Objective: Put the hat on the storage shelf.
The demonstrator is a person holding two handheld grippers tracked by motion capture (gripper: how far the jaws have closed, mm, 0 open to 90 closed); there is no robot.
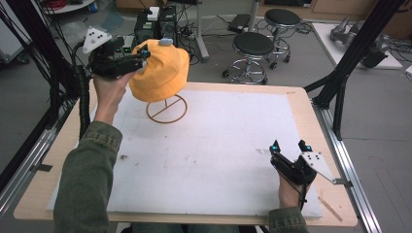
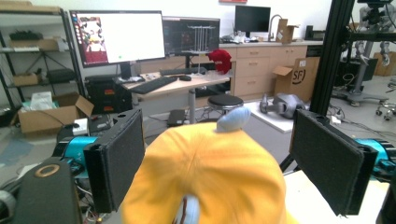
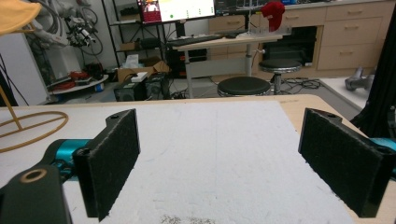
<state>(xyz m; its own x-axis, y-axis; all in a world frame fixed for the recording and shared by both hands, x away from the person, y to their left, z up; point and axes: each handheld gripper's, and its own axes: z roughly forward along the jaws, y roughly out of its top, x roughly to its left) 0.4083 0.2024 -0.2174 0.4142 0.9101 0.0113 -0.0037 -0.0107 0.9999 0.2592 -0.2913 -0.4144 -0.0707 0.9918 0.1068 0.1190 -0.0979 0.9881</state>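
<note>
Left gripper (image 1: pixel 144 57) raised at the far left of the table (image 1: pixel 311 111), jaws spread wide and straddling the crown of the orange cap (image 1: pixel 160 70) without pressing it; in the left gripper view (image 2: pixel 217 168) both black pads (image 2: pixel 122 156) standing clear of the fabric on either side, gaps visible between pad and cloth. Cap perched on the wire stand (image 1: pixel 166 109), well above the white mat (image 1: pixel 209 145), its pale blue top button (image 2: pixel 233 119) showing just beyond the crown between the jaws. Stand's round hoop base resting on the mat near the far left corner, directly under the cap. Left hand (image 1: pixel 109 90) wrapped around the gripper body, olive sleeve (image 1: pixel 87 179) running down to the bottom edge, grey three-cornered plate (image 1: pixel 95 39) on top of the tool. Middle of the mat bare apart from a few faint smudges. Right gripper (image 1: pixel 290 146) low at the near right part of the mat, well apart from cap and stand, jaws likewise opened wide with nothing between them; in the right gripper view (image 3: pixel 219 163) only white mat seen between the two pads, the stand's hoop (image 3: pixel 32 128) far off to one side and a sliver of the cap's brim (image 3: pixel 16 14) at the top corner. Black stools (image 1: pixel 252 46) on the floor beyond the table.
</note>
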